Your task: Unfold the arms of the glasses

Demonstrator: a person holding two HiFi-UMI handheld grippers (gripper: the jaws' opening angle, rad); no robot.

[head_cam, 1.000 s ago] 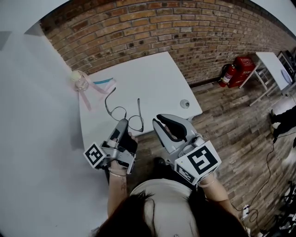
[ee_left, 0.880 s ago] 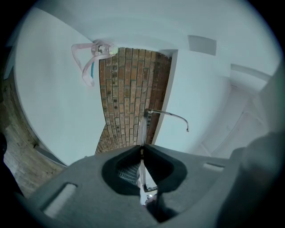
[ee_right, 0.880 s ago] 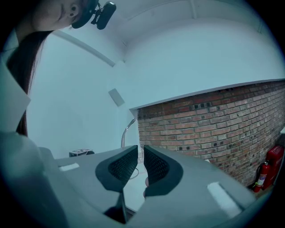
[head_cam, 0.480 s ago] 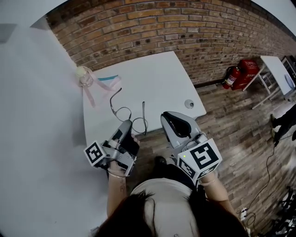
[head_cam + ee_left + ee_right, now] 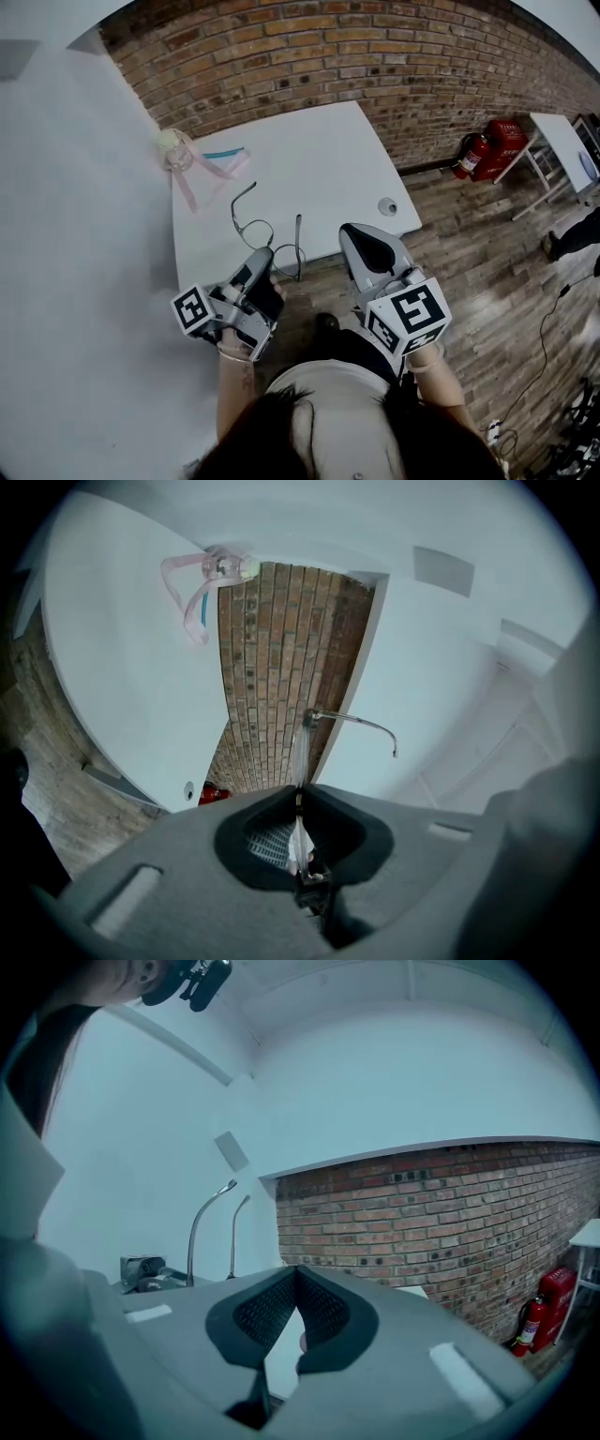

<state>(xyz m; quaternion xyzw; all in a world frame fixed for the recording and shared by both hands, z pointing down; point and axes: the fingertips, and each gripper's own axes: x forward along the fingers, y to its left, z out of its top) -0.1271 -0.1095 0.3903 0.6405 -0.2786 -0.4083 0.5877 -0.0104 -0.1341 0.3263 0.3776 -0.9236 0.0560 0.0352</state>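
Left hand-held gripper (image 5: 263, 256) pinches glasses (image 5: 261, 229) frame; right hand-held gripper (image 5: 364, 236) closed, empty. Risk: thin frame twists, slips free.

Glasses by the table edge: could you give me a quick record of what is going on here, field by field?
glasses: at the near edge of the table, both arms unfolded and pointing up
left tool: shut on the glasses' frame
right tool: shut, empty, beside the table's near edge
also on table: ribbon at the far corner, small round disc
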